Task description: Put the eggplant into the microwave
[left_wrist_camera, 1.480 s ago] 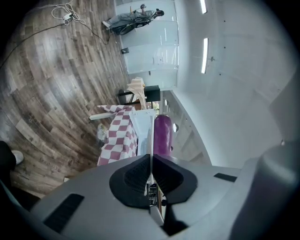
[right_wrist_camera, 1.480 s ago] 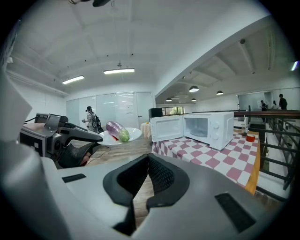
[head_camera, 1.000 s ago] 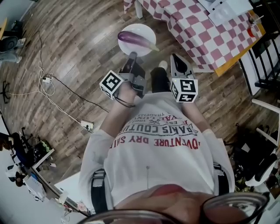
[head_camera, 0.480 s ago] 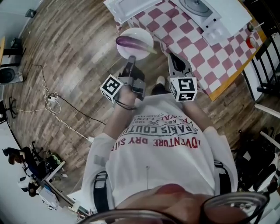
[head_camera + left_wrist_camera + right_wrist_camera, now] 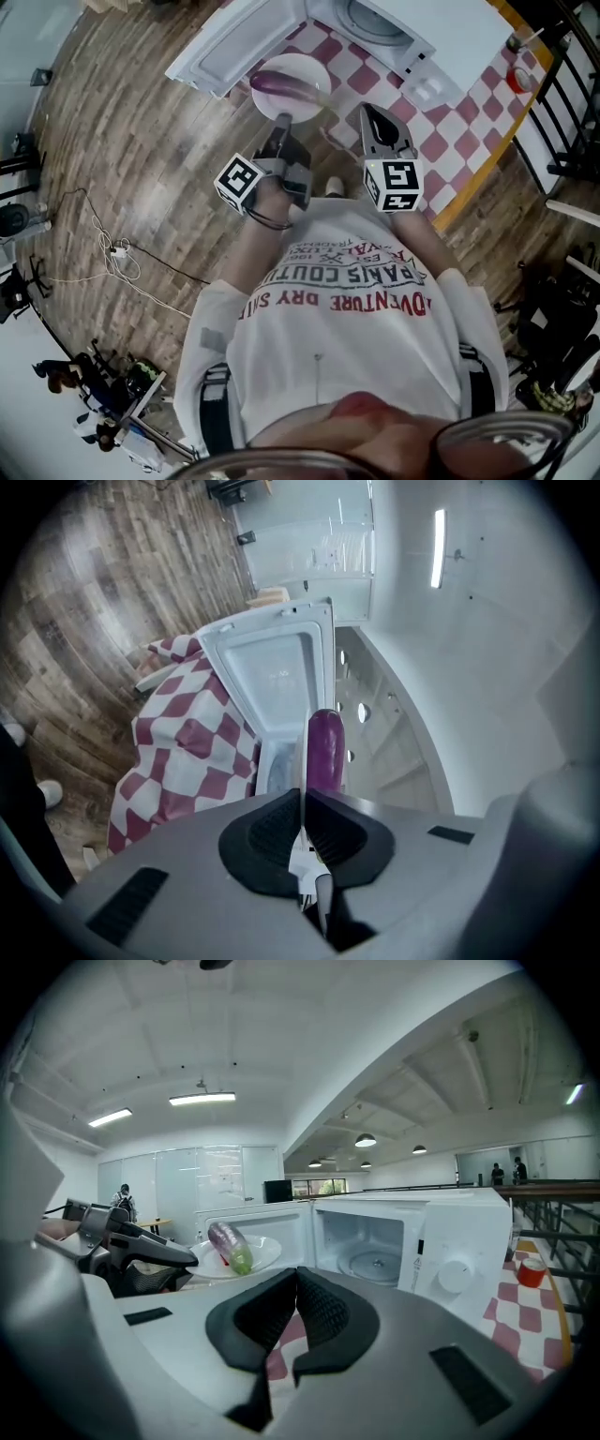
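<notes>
Left tool [image 5: 283,122] pinches plate [image 5: 304,67] edge beside open microwave door [image 5: 236,47].

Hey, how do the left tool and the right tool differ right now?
The left tool is clamped on the rim of the plate carrying the eggplant; the right tool holds nothing. The left tool sits by the open door of the microwave; the right tool is over the checkered cloth, facing the cavity. Both have their jaws together.
</notes>
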`<state>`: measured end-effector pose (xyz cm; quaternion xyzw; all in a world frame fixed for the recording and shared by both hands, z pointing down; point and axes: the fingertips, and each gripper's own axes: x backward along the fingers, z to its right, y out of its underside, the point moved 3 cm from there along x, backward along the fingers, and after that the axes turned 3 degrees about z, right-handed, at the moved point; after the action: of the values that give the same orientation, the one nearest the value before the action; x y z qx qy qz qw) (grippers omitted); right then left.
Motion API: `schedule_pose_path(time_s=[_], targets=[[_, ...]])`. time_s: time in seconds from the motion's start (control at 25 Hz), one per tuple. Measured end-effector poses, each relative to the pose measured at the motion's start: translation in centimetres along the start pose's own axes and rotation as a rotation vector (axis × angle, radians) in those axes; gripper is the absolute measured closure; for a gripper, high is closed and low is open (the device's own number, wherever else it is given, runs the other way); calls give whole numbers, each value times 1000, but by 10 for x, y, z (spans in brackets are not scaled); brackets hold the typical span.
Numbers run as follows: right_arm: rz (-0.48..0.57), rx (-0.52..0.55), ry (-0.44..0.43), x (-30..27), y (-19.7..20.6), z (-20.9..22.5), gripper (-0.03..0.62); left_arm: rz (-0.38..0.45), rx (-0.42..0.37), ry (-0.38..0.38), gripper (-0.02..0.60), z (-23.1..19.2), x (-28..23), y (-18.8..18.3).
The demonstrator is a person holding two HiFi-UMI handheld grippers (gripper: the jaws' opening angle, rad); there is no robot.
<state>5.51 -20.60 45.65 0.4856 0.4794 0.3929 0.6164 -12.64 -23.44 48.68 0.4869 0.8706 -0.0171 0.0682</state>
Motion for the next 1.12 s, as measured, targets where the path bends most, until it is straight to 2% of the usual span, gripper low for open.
schedule_pose_path(time_s=[0.6, 0.8, 1.12], targets=[[-27, -99, 256, -31, 2, 67, 568, -282, -46, -56, 546, 5, -129, 17], [-61, -136, 349, -51, 10, 77, 568, -402, -71, -90, 546, -2, -170, 15], [-130, -165, 457, -77, 28, 83, 568, -531, -93, -139, 546, -21, -220, 12]])
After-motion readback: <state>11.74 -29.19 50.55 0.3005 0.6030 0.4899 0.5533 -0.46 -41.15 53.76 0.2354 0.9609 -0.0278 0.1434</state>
